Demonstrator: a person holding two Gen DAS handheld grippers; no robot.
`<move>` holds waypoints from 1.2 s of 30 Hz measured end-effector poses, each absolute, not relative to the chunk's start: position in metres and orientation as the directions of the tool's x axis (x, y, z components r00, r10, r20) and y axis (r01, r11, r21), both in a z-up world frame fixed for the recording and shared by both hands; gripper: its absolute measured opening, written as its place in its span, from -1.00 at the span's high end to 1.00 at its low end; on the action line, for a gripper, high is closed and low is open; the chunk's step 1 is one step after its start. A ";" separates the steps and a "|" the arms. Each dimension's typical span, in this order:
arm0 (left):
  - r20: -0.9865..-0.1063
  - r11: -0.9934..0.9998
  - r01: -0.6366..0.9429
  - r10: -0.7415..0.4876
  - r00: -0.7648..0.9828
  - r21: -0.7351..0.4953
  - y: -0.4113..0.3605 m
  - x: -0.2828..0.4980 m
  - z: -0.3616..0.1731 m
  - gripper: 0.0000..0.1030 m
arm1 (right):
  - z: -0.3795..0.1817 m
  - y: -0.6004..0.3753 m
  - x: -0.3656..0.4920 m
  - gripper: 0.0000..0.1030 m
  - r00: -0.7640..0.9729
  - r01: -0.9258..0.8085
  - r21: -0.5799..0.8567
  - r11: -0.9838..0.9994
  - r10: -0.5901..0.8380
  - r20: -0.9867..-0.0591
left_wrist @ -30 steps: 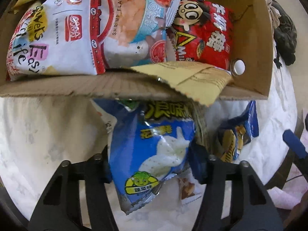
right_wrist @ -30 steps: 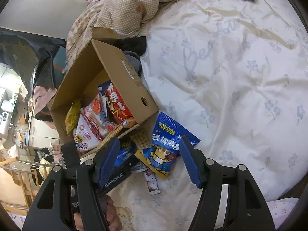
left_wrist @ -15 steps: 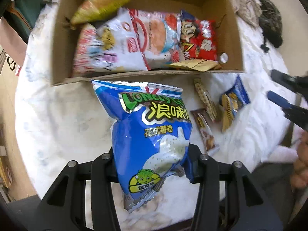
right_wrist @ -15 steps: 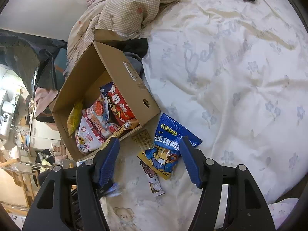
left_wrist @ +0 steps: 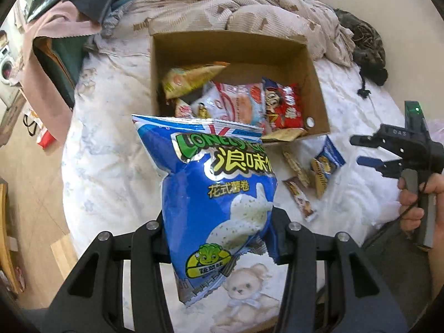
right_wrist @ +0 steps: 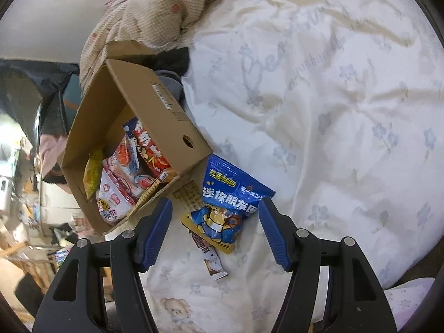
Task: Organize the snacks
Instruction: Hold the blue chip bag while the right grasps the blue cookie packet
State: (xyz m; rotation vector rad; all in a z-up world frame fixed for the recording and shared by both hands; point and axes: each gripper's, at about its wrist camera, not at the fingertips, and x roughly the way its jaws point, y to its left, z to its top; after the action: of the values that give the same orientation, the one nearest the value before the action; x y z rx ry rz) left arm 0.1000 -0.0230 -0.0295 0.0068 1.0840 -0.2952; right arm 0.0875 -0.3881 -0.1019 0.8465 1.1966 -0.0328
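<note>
My left gripper (left_wrist: 219, 238) is shut on a blue chip bag (left_wrist: 219, 194) and holds it up above the bed, in front of the cardboard box (left_wrist: 316, 83). The box holds several snack packs, among them a red one (left_wrist: 285, 105) and a yellow one (left_wrist: 188, 79). My right gripper (right_wrist: 215, 233) is open and empty over a small blue snack bag (right_wrist: 227, 208) that lies on the bed beside the box (right_wrist: 163, 105). A thin bar wrapper (right_wrist: 209, 258) and a waffle-pattern pack (right_wrist: 188, 197) lie next to it. The right gripper also shows in the left wrist view (left_wrist: 363, 149).
A rumpled checked blanket (left_wrist: 236, 8) lies behind the box. Dark clothes (left_wrist: 366, 44) sit at the far right of the bed. The white floral sheet (right_wrist: 333, 111) stretches to the right. Wood floor (left_wrist: 30, 188) and clutter lie left of the bed.
My left gripper has lifted and pulled back with the blue chip bag, so the whole box is now in view. The right gripper stayed over the small blue bag.
</note>
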 end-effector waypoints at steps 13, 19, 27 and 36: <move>-0.860 0.939 0.178 -0.343 0.379 -0.296 -0.013 0.102 -0.031 0.14 | -0.139 -0.369 0.111 -0.54 0.289 0.518 0.464 0.718 0.364 -0.885; -0.863 0.939 0.154 -0.343 0.372 -0.307 -0.010 0.103 -0.034 0.14 | -0.150 -0.337 0.135 -0.54 0.187 0.451 0.292 0.844 0.231 -0.955; -0.871 0.941 0.154 -0.337 0.358 -0.300 -0.015 0.106 -0.040 0.14 | -0.167 -0.301 0.140 -0.67 0.129 0.317 0.066 0.946 0.026 -0.991; -0.876 0.946 0.106 -0.322 0.358 -0.305 -0.007 0.108 -0.044 0.13 | -0.160 -0.325 0.123 0.05 0.146 0.312 0.033 0.950 -0.014 -0.989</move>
State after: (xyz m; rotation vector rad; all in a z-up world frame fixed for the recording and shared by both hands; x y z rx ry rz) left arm 0.1077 -0.0069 -0.0444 -0.2091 1.1741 -0.2789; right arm 0.1233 -0.3252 -0.1598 0.2529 1.4092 -0.2377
